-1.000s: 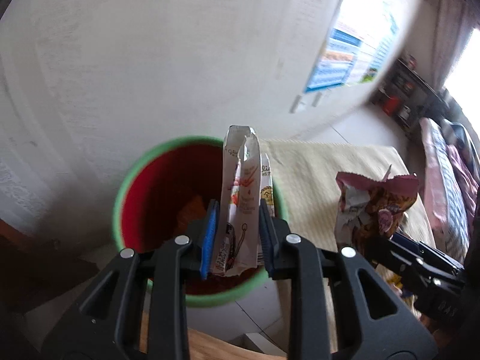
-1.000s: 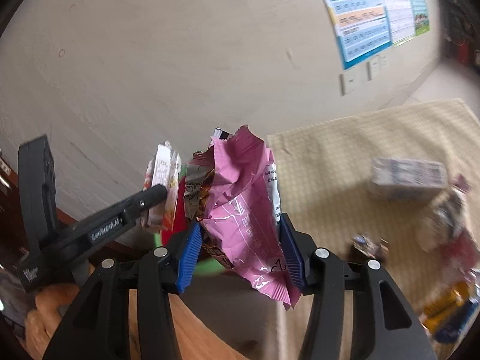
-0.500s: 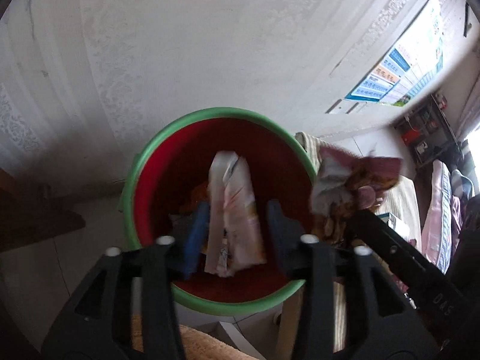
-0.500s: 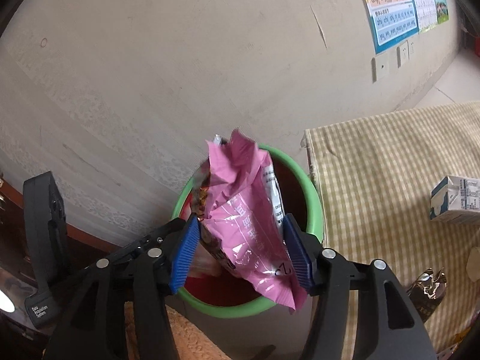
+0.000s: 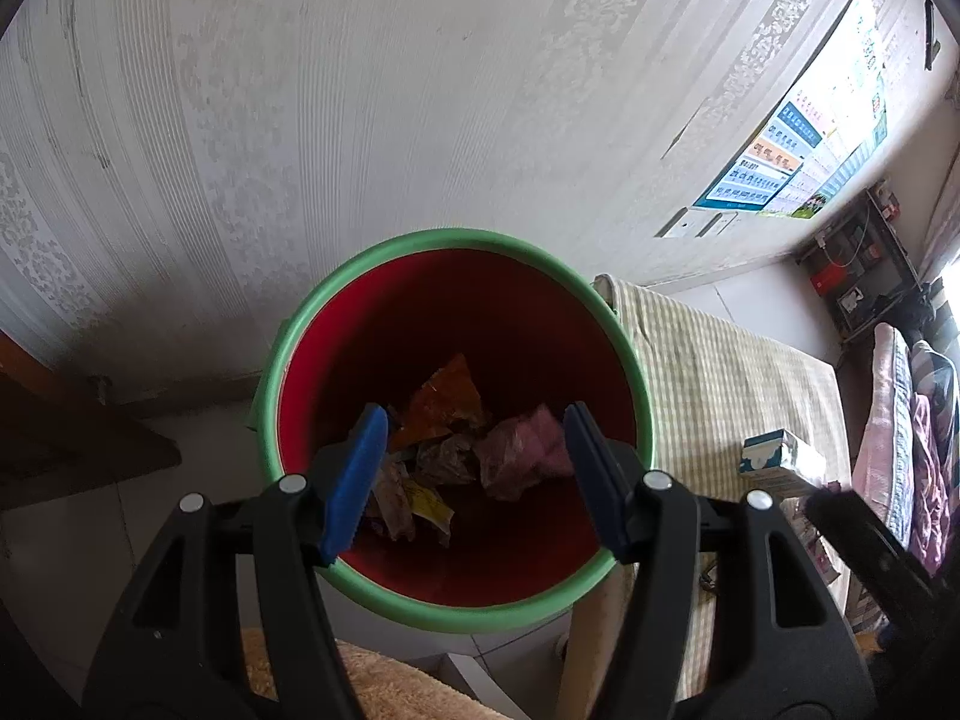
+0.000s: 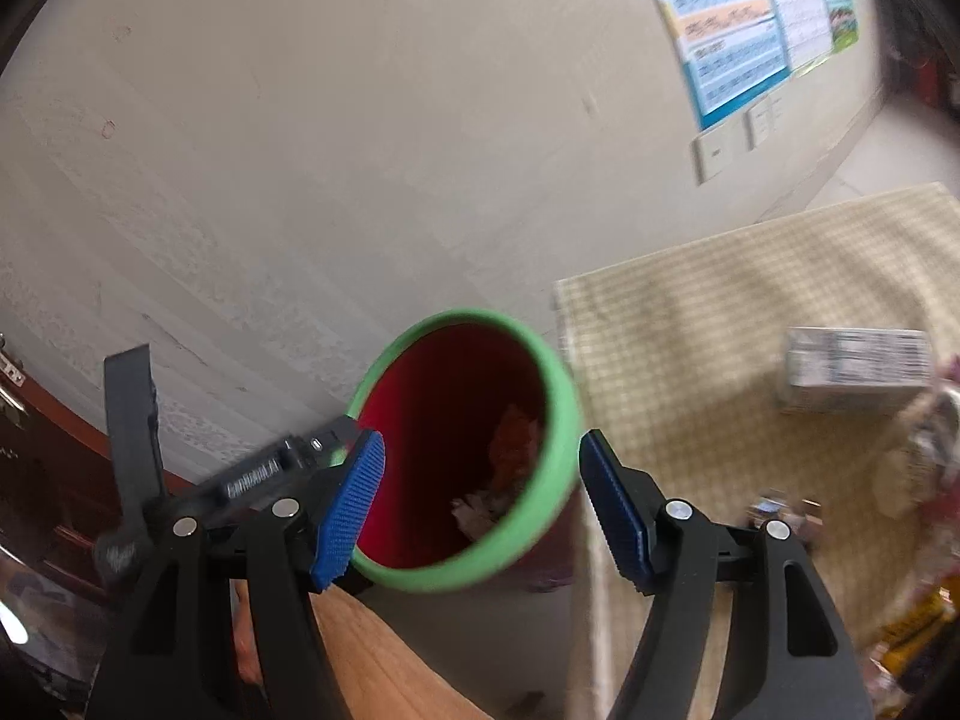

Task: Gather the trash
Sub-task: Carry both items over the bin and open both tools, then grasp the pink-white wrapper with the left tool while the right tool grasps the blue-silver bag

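A red bin with a green rim [image 5: 456,240] stands by the wall, left of the checked table; it also shows in the right wrist view [image 6: 558,396]. Several wrappers lie at its bottom: an orange one [image 5: 447,402], a pink bag [image 5: 522,450] and a pale packet [image 5: 396,498]. My left gripper [image 5: 474,474] is open and empty right above the bin's mouth. My right gripper [image 6: 483,504] is open and empty, near the bin's rim, with the left gripper's body [image 6: 252,474] beside it.
A table with a yellow checked cloth [image 6: 720,324] stands right of the bin. A white-blue carton [image 6: 852,366] lies on it, also in the left wrist view [image 5: 774,456]. More wrappers [image 6: 918,624] lie at the table's right. The wall carries a poster [image 6: 738,24].
Both grippers opened. The pale packet dropped from the left gripper and the pink bag from the right gripper into the bin. The right gripper has drawn back.
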`<control>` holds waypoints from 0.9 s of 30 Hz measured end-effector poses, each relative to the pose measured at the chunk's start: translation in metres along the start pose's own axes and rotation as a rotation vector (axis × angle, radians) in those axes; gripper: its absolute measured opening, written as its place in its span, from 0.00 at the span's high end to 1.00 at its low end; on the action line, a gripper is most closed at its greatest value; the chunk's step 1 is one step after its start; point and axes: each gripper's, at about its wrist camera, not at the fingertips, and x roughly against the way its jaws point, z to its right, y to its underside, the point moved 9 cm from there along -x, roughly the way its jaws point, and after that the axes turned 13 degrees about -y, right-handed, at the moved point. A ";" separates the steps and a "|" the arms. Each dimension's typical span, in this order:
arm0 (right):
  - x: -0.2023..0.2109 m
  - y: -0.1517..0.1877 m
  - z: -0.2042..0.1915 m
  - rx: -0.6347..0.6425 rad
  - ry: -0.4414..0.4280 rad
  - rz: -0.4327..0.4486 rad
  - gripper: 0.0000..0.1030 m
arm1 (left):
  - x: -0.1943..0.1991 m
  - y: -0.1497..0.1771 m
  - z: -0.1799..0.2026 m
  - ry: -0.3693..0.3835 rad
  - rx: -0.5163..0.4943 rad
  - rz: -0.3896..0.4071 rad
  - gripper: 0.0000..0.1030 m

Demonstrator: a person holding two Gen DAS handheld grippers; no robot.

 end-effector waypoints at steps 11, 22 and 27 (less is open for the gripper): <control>0.115 0.057 0.091 -0.036 0.284 0.074 0.30 | 0.027 0.002 0.017 -0.058 -0.100 0.111 0.41; 0.207 0.094 0.188 -0.290 0.428 0.166 0.30 | 0.043 0.122 0.148 0.175 -0.449 0.012 0.41; 0.231 0.110 0.193 -0.319 0.436 0.174 0.30 | 0.059 0.227 0.244 0.356 -0.761 -0.076 0.42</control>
